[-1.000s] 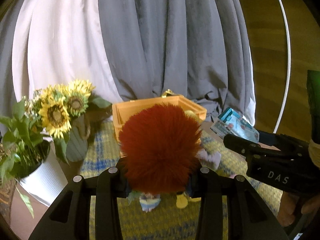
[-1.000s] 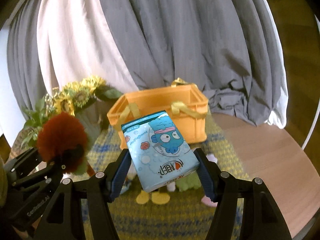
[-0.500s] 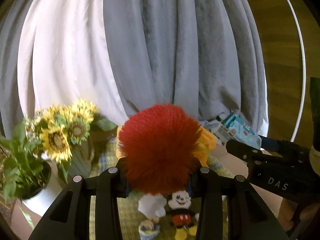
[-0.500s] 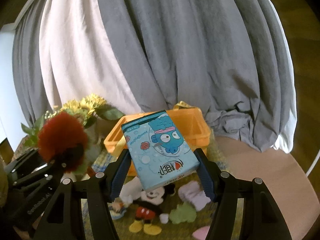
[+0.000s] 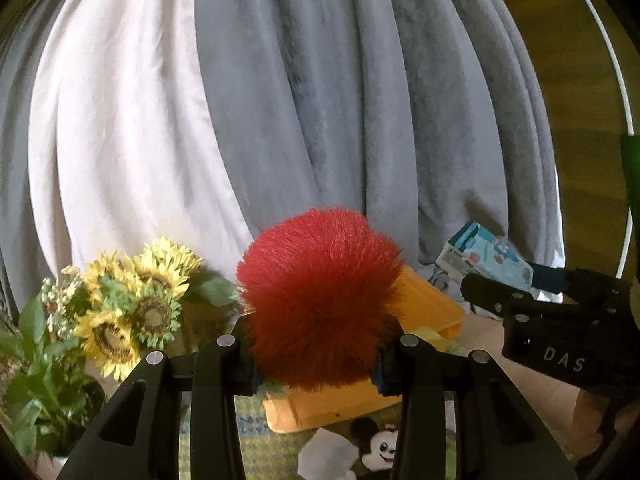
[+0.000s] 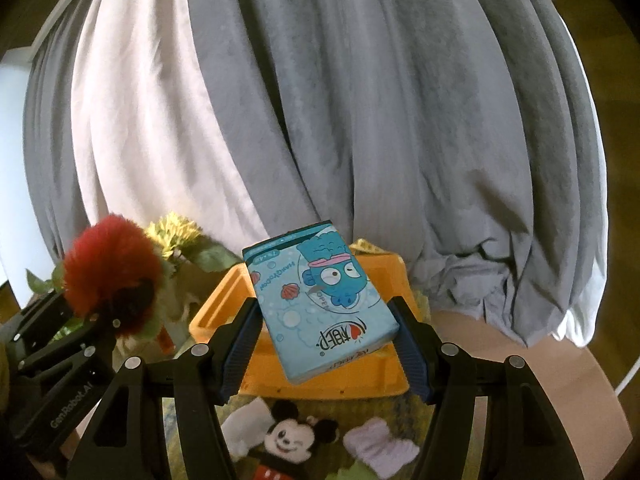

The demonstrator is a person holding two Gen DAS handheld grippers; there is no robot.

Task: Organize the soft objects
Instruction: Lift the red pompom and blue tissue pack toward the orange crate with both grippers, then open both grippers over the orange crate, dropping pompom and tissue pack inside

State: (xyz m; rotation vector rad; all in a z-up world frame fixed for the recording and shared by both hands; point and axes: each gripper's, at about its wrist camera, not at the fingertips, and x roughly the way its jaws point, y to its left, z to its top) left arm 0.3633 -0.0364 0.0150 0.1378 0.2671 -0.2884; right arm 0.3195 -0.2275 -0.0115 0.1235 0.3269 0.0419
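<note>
My left gripper (image 5: 316,352) is shut on a fluffy red pompom (image 5: 320,296), held in the air above the near edge of an orange basket (image 5: 432,308). My right gripper (image 6: 326,336) is shut on a light blue tissue pack (image 6: 320,300) with a cartoon fish, held over the same orange basket (image 6: 332,380). On the yellow woven mat in front of the basket lie a mouse plush (image 6: 288,436), a white soft piece (image 6: 240,432) and a pale purple soft piece (image 6: 380,452). In the right wrist view the left gripper with the pompom (image 6: 112,272) shows at the left.
Sunflowers (image 5: 132,308) in a pot and a leafy green plant (image 5: 36,392) stand left of the basket. Grey and white curtains (image 5: 320,100) hang behind it. The round wooden table (image 6: 520,360) extends to the right, with its edge close by.
Both grippers have risen and moved toward the basket with their loads. The basket now sits lower in both views, and the mouse plush has come into sight in front of it.
</note>
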